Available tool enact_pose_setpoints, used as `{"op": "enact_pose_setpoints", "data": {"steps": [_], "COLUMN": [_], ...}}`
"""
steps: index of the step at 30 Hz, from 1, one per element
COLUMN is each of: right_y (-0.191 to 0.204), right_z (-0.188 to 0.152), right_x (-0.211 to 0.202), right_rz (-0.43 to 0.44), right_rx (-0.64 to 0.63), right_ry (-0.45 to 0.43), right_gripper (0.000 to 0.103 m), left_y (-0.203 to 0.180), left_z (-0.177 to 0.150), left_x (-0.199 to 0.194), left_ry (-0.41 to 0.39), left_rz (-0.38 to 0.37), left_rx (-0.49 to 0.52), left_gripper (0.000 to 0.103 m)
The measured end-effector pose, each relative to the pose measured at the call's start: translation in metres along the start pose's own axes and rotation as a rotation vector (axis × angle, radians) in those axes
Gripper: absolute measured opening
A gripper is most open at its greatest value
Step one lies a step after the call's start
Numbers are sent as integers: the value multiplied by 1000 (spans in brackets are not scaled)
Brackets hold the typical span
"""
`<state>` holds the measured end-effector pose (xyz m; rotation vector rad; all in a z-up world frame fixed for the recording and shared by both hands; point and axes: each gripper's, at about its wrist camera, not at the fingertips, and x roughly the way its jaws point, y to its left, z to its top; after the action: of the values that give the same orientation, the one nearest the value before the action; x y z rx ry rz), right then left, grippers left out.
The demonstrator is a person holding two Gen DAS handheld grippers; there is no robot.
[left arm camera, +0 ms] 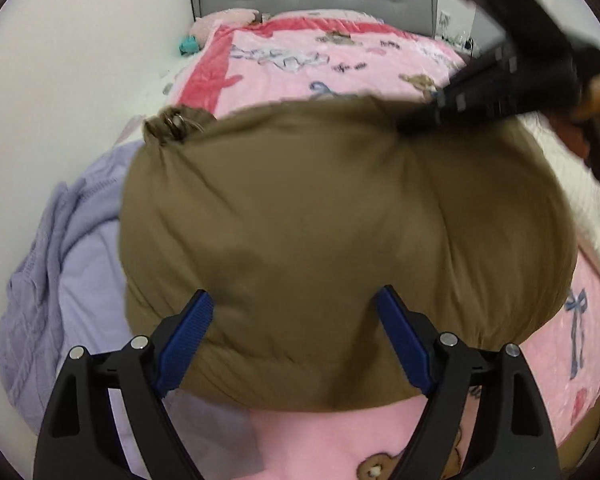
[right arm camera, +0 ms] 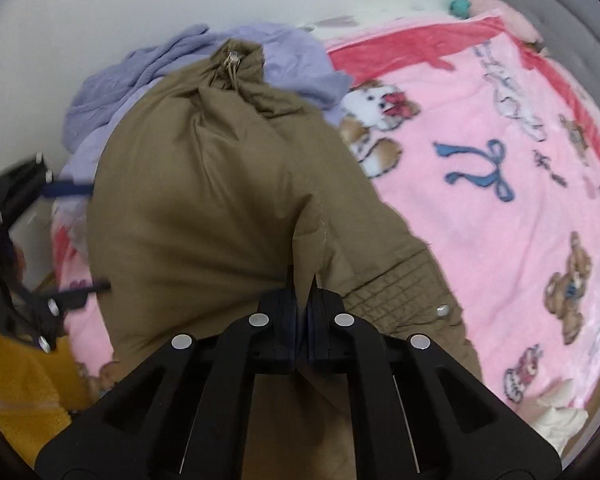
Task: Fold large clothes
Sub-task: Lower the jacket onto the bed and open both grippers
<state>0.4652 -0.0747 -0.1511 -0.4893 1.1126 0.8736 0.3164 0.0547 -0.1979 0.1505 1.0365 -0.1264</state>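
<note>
Jaws: right gripper pinches brown coat (lilac garment behind).

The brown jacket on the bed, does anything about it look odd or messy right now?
The brown jacket lies bunched in a puffy heap, not flat. Its far end overlaps the crumpled lavender garment. The right claw pinches one fabric edge; the left claw stands open.

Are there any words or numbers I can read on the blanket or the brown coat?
None can be read.
Pink blanket: small dark squiggles that look like writing, too blurred to read; the rest is pictures of bears, puppies and bows.
Brown coat: no label or writing shows.
</note>
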Motion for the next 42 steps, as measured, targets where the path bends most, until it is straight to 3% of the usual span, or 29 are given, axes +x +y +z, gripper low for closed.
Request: {"op": "enact_pose_setpoints", "data": {"steps": [3, 6, 9, 12, 17, 25, 29, 36, 39, 41, 42], "right_y": [-9, -31, -60, -83, -84, -75, -85, -93, -87, -79, -70], "right_z": [8, 15, 11, 6, 6, -23, -30, -36, -34, -40, -52], "right_x": [-25, -24, 4, 39, 82, 119, 127, 132, 111, 80, 47], "right_rz": [-49, -130, -189, -183, -189, -211, -177, -137, -177, -221, -254], "right_rx": [27, 78, 154, 229, 259, 245, 275, 318, 337, 355, 393], "right_ry": [-54, -49, 11, 58, 90, -54, -108, -150, -147, -253, -370], "right_gripper": [2, 2, 2, 2, 4, 8, 9, 11, 13, 28, 57], "left_y": [-7, -8, -9, -9, -12, -28, -35, -44, -45, -39, -36], "left_z": [5, 26, 40, 46, 40, 25, 23, 18, 12, 6, 2], "left_x": [-3, 6, 22, 40, 61, 82, 90, 97, 87, 70, 58], "left_ry": [-38, -55, -29, 23, 59, 68, 55, 36, -33, -99, -143], "left_rz": [22, -8, -7, -13, 33, 80, 93, 102, 105, 124, 131], "left_rx": [25, -28, -54, -103, -103, -52, -28, -4, 9, 16, 23], "left_gripper": [83, 83, 83, 83, 83, 84, 84, 86, 86, 86, 86]}}
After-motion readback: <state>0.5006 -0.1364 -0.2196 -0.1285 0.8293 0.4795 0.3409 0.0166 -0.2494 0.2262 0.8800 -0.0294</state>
